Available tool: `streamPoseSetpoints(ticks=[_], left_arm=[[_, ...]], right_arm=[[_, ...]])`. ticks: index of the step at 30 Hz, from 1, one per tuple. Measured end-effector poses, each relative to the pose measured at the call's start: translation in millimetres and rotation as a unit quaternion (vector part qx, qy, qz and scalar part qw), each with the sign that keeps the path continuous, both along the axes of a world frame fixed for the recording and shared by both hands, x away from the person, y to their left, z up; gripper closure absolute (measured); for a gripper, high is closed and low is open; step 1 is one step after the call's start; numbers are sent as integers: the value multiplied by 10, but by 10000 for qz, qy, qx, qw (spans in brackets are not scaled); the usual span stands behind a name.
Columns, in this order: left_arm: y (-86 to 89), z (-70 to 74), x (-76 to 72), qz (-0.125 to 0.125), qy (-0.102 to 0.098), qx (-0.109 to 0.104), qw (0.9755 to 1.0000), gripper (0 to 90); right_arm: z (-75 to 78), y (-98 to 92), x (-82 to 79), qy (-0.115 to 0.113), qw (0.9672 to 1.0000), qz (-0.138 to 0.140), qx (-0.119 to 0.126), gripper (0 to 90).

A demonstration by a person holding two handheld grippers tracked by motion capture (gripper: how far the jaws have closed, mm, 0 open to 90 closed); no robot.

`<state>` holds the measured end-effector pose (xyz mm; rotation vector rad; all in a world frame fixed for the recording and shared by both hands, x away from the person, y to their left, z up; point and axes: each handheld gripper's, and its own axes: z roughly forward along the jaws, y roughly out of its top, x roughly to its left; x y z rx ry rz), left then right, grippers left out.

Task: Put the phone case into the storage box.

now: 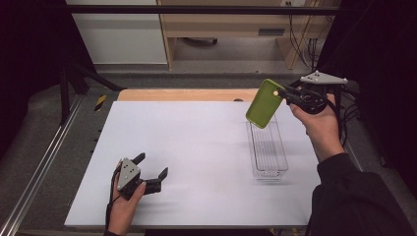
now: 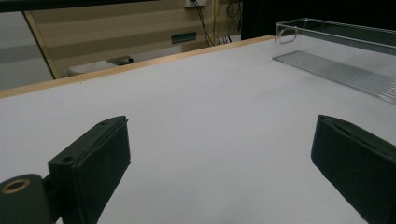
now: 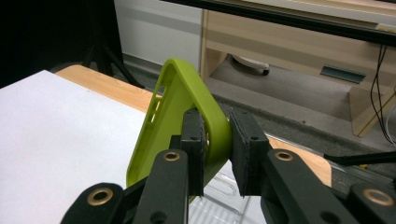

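The green phone case (image 3: pixel 187 102) looks like smooth, matt rubbery plastic. The bin (image 1: pixel 268 147) is clear, glossy ribbed plastic. The table (image 1: pixel 196 147) is matt white, edged in wood.

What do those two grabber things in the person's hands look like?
Both are black. The left gripper and right gripper each carry a grey three-cornered plate on top and trail a black cable. Their fingers are flat black blocks, joined by arms with brass-coloured rivets. A dark sleeve covers the right forearm.
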<state>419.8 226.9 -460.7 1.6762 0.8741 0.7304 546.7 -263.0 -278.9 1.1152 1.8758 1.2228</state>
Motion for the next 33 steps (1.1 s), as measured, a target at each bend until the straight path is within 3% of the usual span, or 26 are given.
streamPoseSetpoints(ticks=[16, 33], left_arm=[[7, -7, 2, 8, 3, 21, 10000, 40], [-8, -15, 7, -36, 20, 62, 10000, 40]], right_arm=[[-112, -218, 81, -1, 9994, -210, -261, 765], [-284, -147, 221, 123, 9985, -88, -525, 765]])
